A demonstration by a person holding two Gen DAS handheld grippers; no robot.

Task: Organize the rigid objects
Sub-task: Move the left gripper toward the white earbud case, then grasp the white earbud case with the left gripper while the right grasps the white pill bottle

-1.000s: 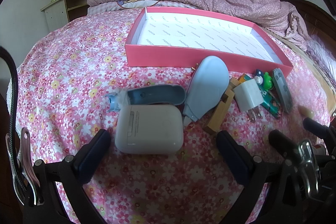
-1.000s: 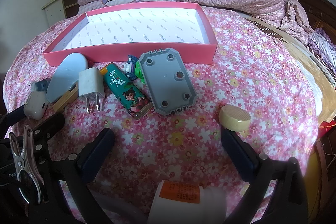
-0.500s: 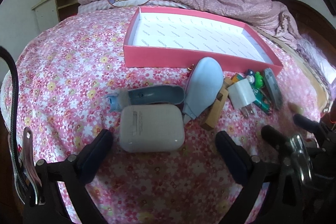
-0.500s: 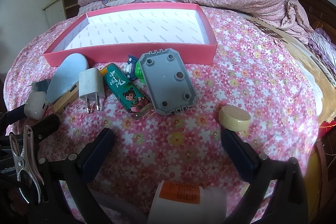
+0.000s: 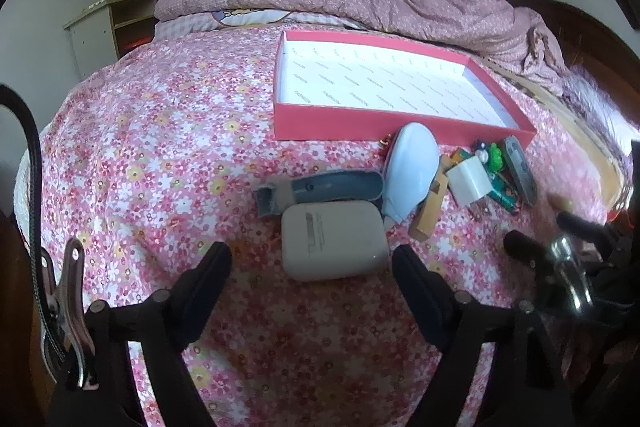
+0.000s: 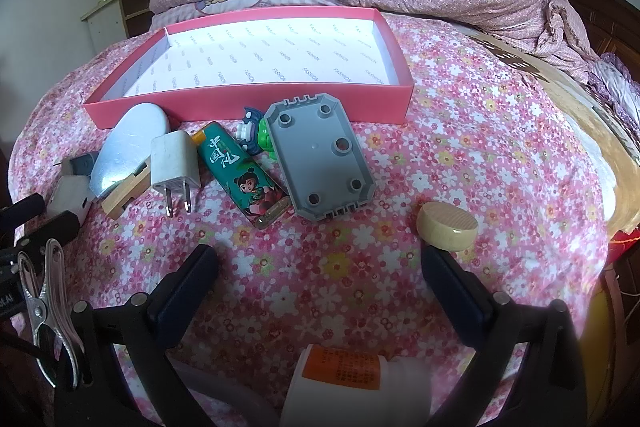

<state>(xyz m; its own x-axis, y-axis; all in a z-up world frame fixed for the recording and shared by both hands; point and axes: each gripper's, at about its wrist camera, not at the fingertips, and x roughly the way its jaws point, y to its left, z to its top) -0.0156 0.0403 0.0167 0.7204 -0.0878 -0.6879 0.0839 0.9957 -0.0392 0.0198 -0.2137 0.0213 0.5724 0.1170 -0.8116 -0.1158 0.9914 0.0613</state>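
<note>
The left claw [image 5: 312, 259] is held wide and empty over the flowered bed [image 5: 160, 147]. The white case [image 5: 334, 239] is seen just beyond its tips, toward 12 o'clock. The right claw [image 6: 320, 259] is likewise spread wide and empty, with the wooden disc [image 6: 447, 225] at 1 o'clock, just beside its right fingertip [image 6: 444, 263]. The pink tray [image 6: 256, 99] lies farther off at 12 o'clock.

- We see the tray [image 6: 256, 99] lying on the bed [image 6: 480, 147], with the objects in a row before its near wall.
- From left: earbud case [image 5: 334, 239], mouse [image 6: 128, 147], charger plug [image 6: 174, 163], tube [image 6: 244, 175], plate [image 6: 320, 155].
- The wooden disc [image 6: 447, 225] lies apart, right of the plate.
- A bottle [image 6: 340, 383] lies nearest us.
</note>
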